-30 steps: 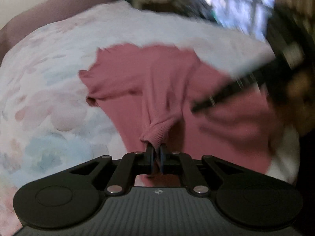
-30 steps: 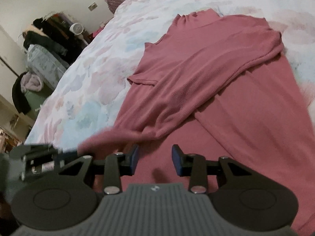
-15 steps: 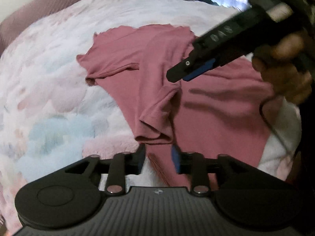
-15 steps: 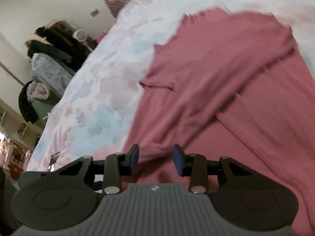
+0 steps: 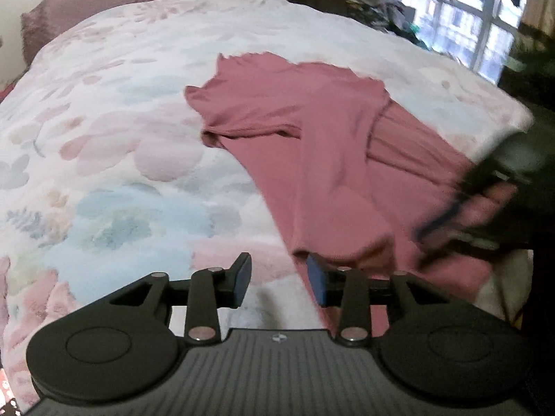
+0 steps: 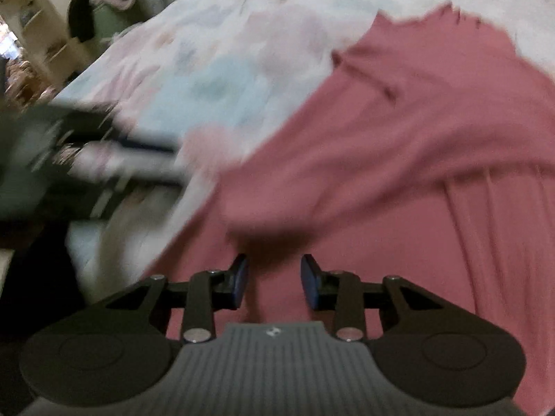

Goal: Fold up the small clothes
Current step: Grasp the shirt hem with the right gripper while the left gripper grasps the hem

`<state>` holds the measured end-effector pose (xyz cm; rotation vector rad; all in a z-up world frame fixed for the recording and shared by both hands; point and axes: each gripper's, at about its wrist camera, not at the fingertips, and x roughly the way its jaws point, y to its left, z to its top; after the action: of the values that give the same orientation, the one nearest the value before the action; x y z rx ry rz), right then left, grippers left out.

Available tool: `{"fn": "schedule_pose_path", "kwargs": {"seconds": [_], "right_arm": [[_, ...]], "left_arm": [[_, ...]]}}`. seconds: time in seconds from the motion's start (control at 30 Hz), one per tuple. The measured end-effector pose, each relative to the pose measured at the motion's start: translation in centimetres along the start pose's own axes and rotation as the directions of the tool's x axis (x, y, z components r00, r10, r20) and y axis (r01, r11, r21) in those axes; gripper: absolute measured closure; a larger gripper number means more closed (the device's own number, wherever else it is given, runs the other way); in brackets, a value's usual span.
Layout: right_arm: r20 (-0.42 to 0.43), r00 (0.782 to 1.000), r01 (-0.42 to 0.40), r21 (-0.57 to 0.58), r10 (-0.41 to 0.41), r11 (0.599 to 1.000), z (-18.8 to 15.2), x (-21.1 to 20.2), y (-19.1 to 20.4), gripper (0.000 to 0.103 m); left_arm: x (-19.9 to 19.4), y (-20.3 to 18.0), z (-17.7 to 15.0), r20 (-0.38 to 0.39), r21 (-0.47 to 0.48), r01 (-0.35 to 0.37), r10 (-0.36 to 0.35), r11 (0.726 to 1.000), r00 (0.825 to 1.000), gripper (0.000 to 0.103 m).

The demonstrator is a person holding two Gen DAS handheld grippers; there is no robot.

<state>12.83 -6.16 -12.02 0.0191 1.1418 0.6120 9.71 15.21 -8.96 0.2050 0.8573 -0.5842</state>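
Lying spread on a bed, a pink long-sleeved top (image 5: 333,145) has one sleeve folded down across its front, the cuff end resting near the top's lower left edge. Its collar points toward the far side of the bed, and its hem runs out of view below the cameras. Under it, the floral bedspread (image 5: 114,159) in pale pink, blue and white covers the whole mattress.

In the left wrist view, the left claw (image 5: 279,280) hangs just short of the folded cuff with its jaws opening; nothing sits between them, only bedspread shows in the gap, and the right blue pad is at the cuff's edge. In the right wrist view, the right claw (image 6: 274,279) hovers over the lower body of the top with its jaws closing a little; the cloth lies below the gap and the pads do not press on it.

Each claw shows as a blur in the other's view. A mauve pillow (image 5: 104,3) lies at the head of the bed, and a bright window (image 5: 461,24) stands beyond it.
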Motion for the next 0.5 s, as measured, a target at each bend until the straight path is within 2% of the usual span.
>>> {"fn": "schedule_pose_path", "kwargs": {"seconds": [0.1,0.17,0.23,0.37,0.5], "right_arm": [[0.035,0.999,-0.042,0.053,0.040,0.998,-2.6,-3.8,-1.7,0.070],[0.076,0.997,-0.021,0.097,0.013,0.995,-3.5,-5.7,-2.9,0.069],[0.117,0.993,0.008,0.129,-0.023,0.992,-3.9,-6.9,-4.1,0.069],[0.170,0.979,0.076,0.200,-0.111,0.977,-3.0,-7.6,-6.2,0.061],[0.202,0.962,0.133,0.235,-0.182,0.963,-1.2,-8.3,-9.7,0.060]], "left_arm": [[1.0,0.9,1.3,0.012,-0.106,0.015,-0.014,0.994,1.000,0.054],[2.0,1.5,2.4,0.031,-0.176,0.052,-0.047,0.983,0.998,0.053],[2.8,1.6,3.5,0.036,-0.215,0.054,-0.048,0.975,0.998,0.053],[4.1,0.4,5.8,0.030,-0.203,0.024,-0.018,0.979,0.999,0.052],[5.4,-1.0,8.4,0.015,-0.155,0.009,-0.007,0.988,1.000,0.048]]}}
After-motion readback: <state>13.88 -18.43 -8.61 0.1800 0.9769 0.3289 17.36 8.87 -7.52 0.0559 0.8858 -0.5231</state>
